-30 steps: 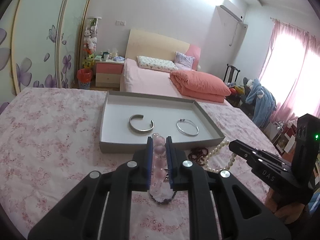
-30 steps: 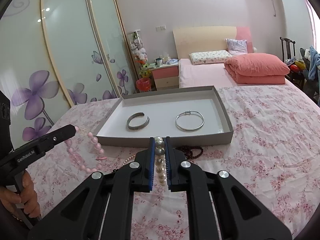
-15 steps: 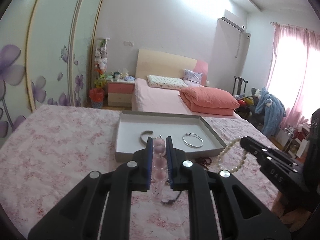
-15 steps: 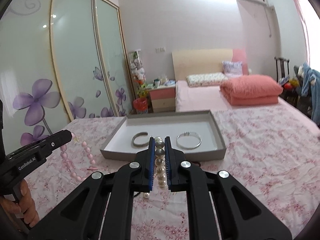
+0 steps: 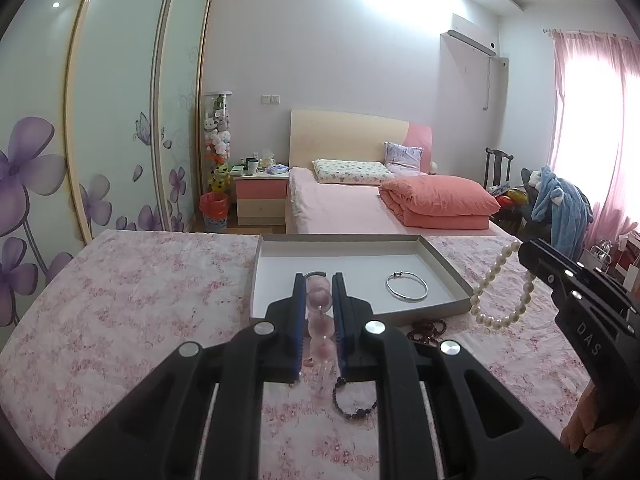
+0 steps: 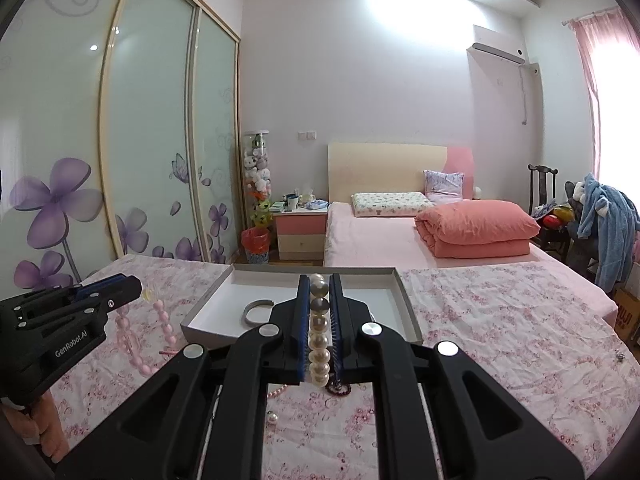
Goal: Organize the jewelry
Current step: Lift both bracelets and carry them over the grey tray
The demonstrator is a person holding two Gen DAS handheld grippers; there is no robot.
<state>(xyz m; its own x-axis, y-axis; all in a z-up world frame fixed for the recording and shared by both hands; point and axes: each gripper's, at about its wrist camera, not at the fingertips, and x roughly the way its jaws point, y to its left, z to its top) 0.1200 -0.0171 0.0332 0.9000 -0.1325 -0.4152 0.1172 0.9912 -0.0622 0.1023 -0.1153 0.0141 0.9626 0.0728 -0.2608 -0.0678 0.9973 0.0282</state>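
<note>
Left gripper (image 5: pixel 316 292) clamped on pink bead strand (image 5: pixel 319 312); right gripper (image 6: pixel 319 300) clamped on white pearl strand (image 6: pixel 319 332), both above floral bedspread (image 6: pixel 500 320). Only left view: thin silver bangle (image 5: pixel 407 287) inside grey tray (image 5: pixel 444 264).

A: What colours are the held beads?
B: The left gripper (image 5: pixel 316 300), black with blue pads, clamps a pale pink bead strand (image 5: pixel 319 320); the right gripper (image 6: pixel 319 308), also black and blue, clamps a cream-white pearl strand (image 6: pixel 319 344).
A: And underneath?
B: A white cloth (image 5: pixel 132 300) with pink floral print, a grey tray (image 5: pixel 452 276) with white inside, a silver bangle (image 5: pixel 407 286), and dark maroon beads (image 5: pixel 354 404).
</note>
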